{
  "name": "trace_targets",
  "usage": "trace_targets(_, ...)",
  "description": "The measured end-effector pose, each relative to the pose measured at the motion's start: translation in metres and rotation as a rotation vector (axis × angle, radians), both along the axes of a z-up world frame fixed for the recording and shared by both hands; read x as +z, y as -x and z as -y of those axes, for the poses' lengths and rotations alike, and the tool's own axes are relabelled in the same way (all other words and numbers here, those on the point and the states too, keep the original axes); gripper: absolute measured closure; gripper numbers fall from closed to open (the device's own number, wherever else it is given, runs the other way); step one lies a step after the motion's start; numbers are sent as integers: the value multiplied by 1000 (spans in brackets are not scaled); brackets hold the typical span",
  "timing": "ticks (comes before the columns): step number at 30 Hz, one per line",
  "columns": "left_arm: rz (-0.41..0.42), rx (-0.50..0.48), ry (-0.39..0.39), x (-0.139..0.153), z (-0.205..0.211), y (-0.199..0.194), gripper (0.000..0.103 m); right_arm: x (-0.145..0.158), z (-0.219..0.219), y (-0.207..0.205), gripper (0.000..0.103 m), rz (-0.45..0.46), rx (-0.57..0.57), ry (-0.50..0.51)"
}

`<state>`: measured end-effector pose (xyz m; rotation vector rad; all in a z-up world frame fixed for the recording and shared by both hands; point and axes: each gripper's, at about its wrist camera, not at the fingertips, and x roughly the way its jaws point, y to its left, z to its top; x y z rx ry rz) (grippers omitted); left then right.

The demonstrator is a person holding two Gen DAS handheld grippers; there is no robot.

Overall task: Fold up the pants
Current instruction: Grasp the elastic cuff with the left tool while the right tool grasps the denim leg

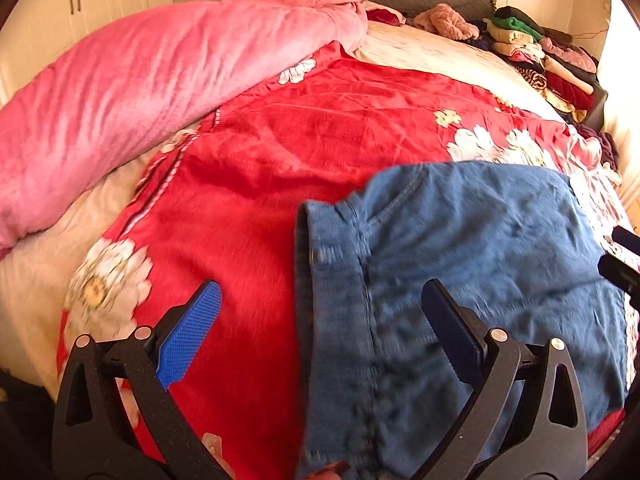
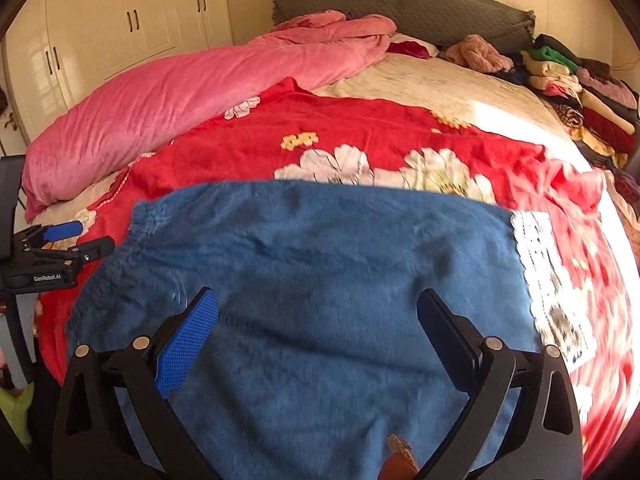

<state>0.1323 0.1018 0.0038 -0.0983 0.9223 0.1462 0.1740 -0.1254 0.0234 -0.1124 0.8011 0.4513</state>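
Observation:
Blue denim pants [image 1: 472, 276] lie folded on the red floral blanket [image 1: 280, 152], their waistband edge at the left of the pile. My left gripper [image 1: 320, 300] is open just above that waistband edge, with nothing between its fingers. In the right wrist view the pants [image 2: 320, 272] fill the foreground, and my right gripper [image 2: 318, 308] hangs open over the middle of the denim, holding nothing. The left gripper [image 2: 76, 240] shows at that view's left edge, beside the pants. The tips of the right gripper [image 1: 620, 256] peek in at the right edge of the left wrist view.
A pink quilt [image 2: 168, 100] is bunched along the left side of the bed. Piled clothes [image 2: 576, 80] line the far right by the grey headboard [image 2: 400, 8]. White wardrobes [image 2: 120, 20] stand behind at the left. Beige sheet [image 2: 440, 84] shows beyond the blanket.

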Motion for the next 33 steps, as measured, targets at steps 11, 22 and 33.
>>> trace_targets(11, -17, -44, 10, -22, -19, -54, 9, -13, -43, -84, 4, -28, 101, 90)
trace_targets(22, -33, -187, -35, -37, -6, -69, 71, -40, -91, -119, 4, -27, 238, 241)
trace_targets(33, 108, -264, -19, 5, 6, -24, 77, -51, -117, -117, 19, 41, 342, 326)
